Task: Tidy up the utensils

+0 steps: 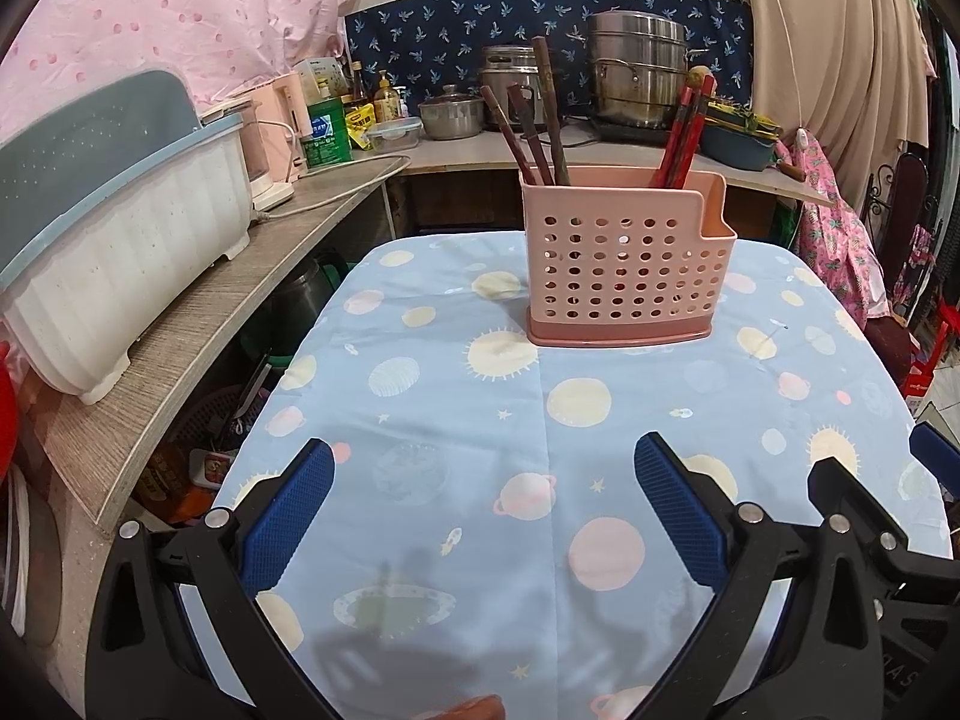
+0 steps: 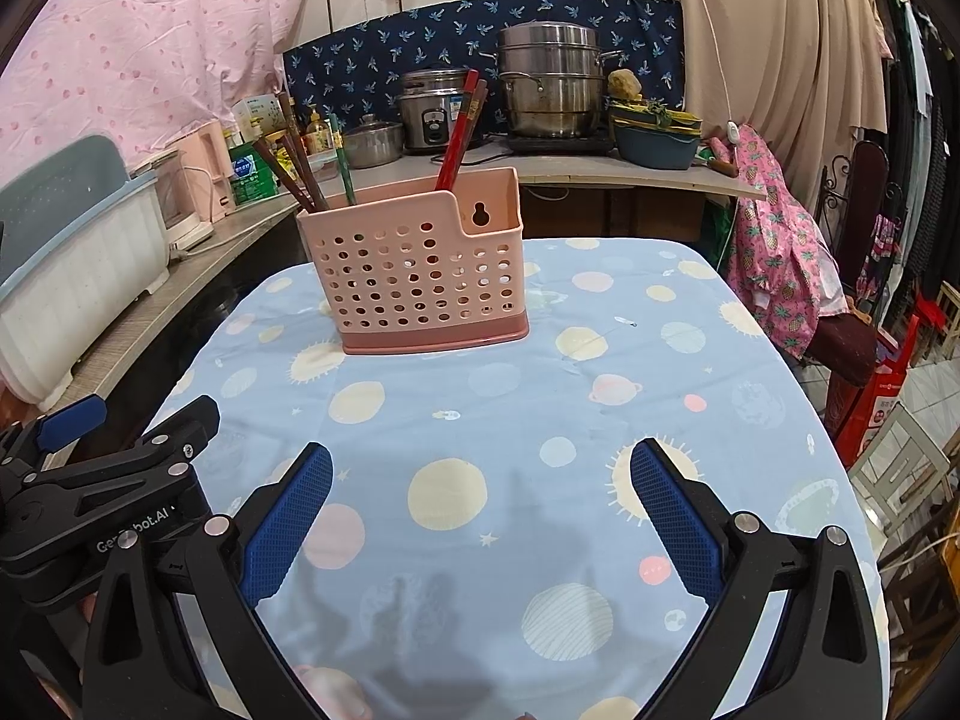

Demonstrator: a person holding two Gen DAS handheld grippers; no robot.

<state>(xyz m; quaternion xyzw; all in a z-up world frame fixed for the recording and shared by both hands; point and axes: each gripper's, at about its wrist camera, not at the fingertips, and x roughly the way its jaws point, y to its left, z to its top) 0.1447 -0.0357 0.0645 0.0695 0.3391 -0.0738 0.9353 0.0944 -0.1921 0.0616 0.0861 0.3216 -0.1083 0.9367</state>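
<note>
Holder [image 1: 627,258]: pink, perforated, upright on the surface [image 1: 420,420], at 12 o'clock from the left tongs [image 1: 483,516] and 11 o'clock from the right tongs [image 2: 480,516]. Its long axis runs left to right across both views; the stepped-down end is on the right.

Brown chopsticks [image 1: 534,126]: in the holder's left part, handles up, lower ends inside. Long axes near vertical, tops leaning toward 11–12 o'clock in the left view.

Red chopsticks [image 1: 684,132]: in the holder's right part, upright, tops tilted toward 1 o'clock.

Green stick [image 2: 343,162]: seen in the right view only, standing just right of the brown ones, near vertical.

Left tongs: jaws wide apart, nothing between the blue pads [image 1: 288,516]; cloth shows in the gap. Well short of the holder.

Right tongs: jaws wide apart, empty, pads [image 2: 678,516] over the cloth. Well short of the holder.

The two tongs sit side by side; each appears at the edge of the other's view.
</note>
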